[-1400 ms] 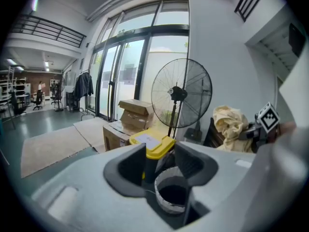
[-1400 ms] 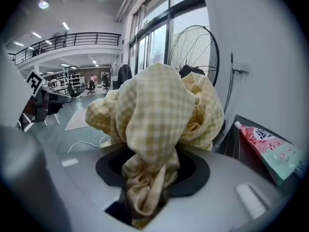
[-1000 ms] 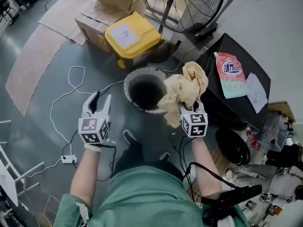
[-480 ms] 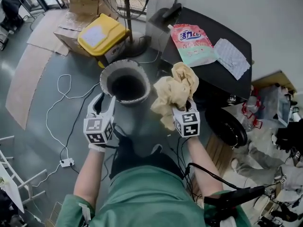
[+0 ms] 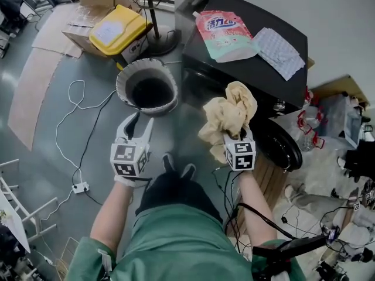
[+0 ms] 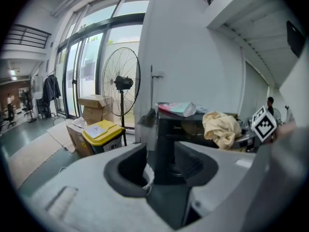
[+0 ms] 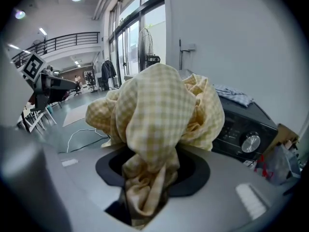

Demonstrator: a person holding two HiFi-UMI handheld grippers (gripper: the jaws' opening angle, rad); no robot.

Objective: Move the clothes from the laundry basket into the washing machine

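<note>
While the person in the green top stands facing the black washing machine [image 5: 258, 69], the right gripper [image 5: 235, 134] is clamped on a yellow checked garment [image 5: 228, 113]. In the right gripper view the fabric [image 7: 154, 115] fills the gap between the jaws, hangs below them in a short tail and bunches upward in a loose ball above the pads. The bundle is held in the air just in front of the machine's front face, left of the round black door [image 5: 284, 151]. It touches neither the floor nor the machine's top.

The left gripper [image 5: 140, 122] is carried level with the right, well apart from it. Its jaws stand apart with nothing between them [image 6: 166, 166]; past them, that gripper's view shows only the machine's front and a piece of white basket rim.

The round laundry basket [image 5: 121, 86] stands on the grey floor beside the left front corner of the machine, just ahead of the left gripper. Its inside reads dark.

On the machine's top, a pink and green detergent pouch [image 5: 221, 34] lies toward the left edge and a folded patterned cloth [image 5: 281, 51] lies just beside it, toward the right edge. A control dial [image 7: 250, 141] shows on the front panel.

A yellow-lidded bin [image 5: 117, 31] sits beyond the basket. A white cable [image 5: 70, 116] runs across the floor to a power strip [image 5: 80, 187].
</note>
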